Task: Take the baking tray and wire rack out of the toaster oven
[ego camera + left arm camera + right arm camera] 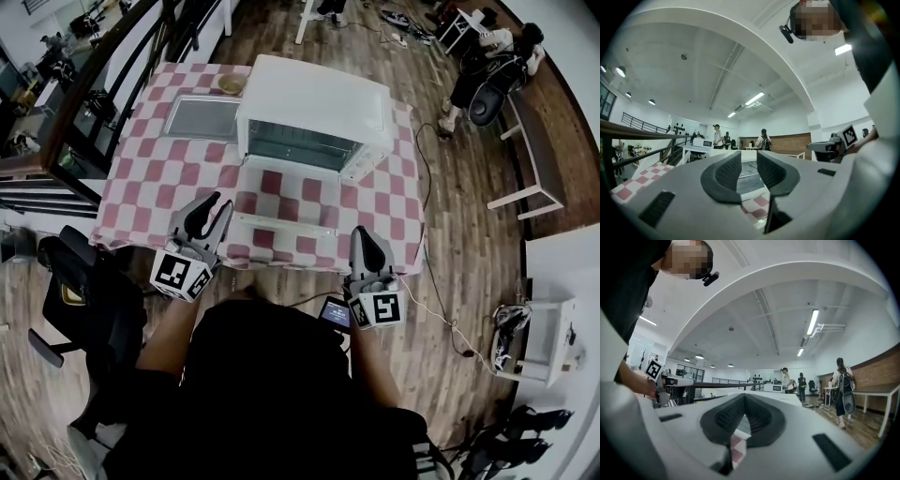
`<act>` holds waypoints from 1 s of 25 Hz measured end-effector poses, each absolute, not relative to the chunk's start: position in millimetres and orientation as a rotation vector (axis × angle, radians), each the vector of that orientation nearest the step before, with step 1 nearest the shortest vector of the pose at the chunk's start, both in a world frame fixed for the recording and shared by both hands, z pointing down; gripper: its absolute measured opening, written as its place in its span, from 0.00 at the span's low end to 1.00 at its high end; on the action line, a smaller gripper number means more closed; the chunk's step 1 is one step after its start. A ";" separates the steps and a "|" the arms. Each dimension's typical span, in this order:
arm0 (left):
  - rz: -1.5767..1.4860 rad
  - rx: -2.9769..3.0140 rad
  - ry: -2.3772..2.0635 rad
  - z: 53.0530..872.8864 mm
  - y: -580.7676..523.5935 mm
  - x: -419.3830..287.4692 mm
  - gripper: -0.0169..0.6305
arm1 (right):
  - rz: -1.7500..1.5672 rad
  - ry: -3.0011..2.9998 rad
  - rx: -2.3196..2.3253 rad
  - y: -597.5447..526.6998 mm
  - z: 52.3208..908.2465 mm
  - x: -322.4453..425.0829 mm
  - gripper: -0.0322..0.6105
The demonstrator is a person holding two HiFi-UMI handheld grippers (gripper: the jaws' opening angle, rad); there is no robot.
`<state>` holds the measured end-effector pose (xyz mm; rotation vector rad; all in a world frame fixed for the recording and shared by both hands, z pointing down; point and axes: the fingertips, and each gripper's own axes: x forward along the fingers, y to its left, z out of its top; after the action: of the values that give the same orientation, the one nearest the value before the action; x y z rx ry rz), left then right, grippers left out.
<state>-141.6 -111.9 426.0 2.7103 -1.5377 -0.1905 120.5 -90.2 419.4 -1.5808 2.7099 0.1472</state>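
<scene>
The white toaster oven stands on a red-checked table with its door folded down flat toward me. Inside its mouth the wire rack shows. A grey baking tray lies on the table to the oven's left. My left gripper hovers at the door's left front corner, jaws slightly open with nothing between them; its own view looks through the gap at the oven's mouth. My right gripper is at the door's right front corner, fingertips together and empty.
A small brown dish sits at the table's far left corner. A black chair stands left of me, and a railing runs along the table's left side. Cables trail over the wooden floor on the right.
</scene>
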 end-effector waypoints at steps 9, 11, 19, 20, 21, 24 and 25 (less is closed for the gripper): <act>-0.060 2.679 -1.570 456.2 -112.6 -63.4 0.18 | 0.080 2.700 -1.583 -53.7 429.2 194.4 0.05; -0.043 2.670 -1.560 461.8 -107.2 -47.4 0.18 | 0.064 2.710 -1.584 -49.6 433.6 208.9 0.05; -0.065 2.591 -1.560 470.0 -93.3 -23.2 0.20 | 0.001 2.692 -1.505 -54.5 443.9 227.6 0.05; -0.091 2.565 -1.546 470.1 -93.9 -23.6 0.20 | 0.001 2.690 -1.485 -56.3 442.3 225.7 0.05; -0.127 2.531 -1.526 470.3 -94.6 -24.8 0.20 | -0.008 2.697 -1.476 -57.6 442.9 224.2 0.05; -0.275 2.398 -1.419 474.5 -98.8 -26.0 0.20 | -0.048 2.739 -1.472 -58.3 452.4 222.6 0.05; -0.332 2.352 -1.369 476.3 -101.8 -23.8 0.21 | -0.050 2.746 -1.459 -59.0 453.5 222.0 0.05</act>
<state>-23.8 -101.8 476.3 2.3518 -1.3692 -0.3325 222.0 -59.0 453.5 -1.4591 2.7464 -0.0495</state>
